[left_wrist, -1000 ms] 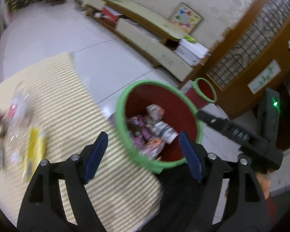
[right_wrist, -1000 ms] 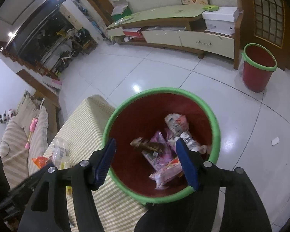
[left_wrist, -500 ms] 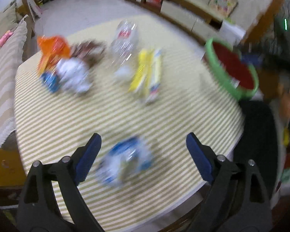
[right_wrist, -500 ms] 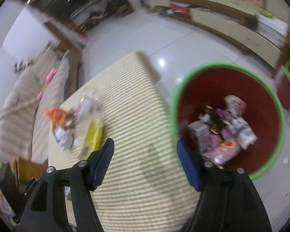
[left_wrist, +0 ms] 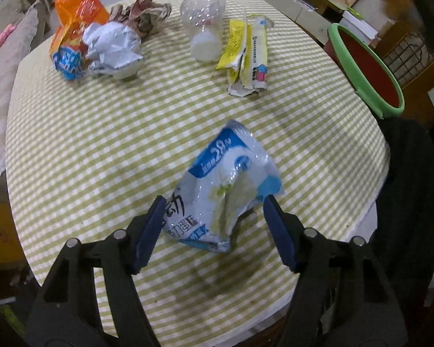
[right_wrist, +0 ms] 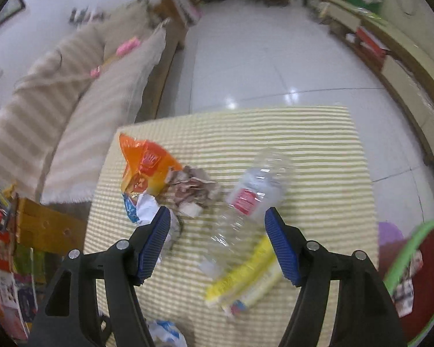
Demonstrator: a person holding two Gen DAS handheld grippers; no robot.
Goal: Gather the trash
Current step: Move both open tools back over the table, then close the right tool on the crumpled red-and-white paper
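On table w/ green-checked cloth, blue-white plastic bag lies between spread, not-yet-closed jaws of left gripper, near red bin at table edge, while right gripper, also released & empty, hovers over clear bottle.

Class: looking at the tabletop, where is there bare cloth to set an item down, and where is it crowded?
Bare cloth lies left of the blue-white packet and between it and the far litter. Crowded along the far edge: orange wrapper, crumpled foil, bottle, yellow packets.
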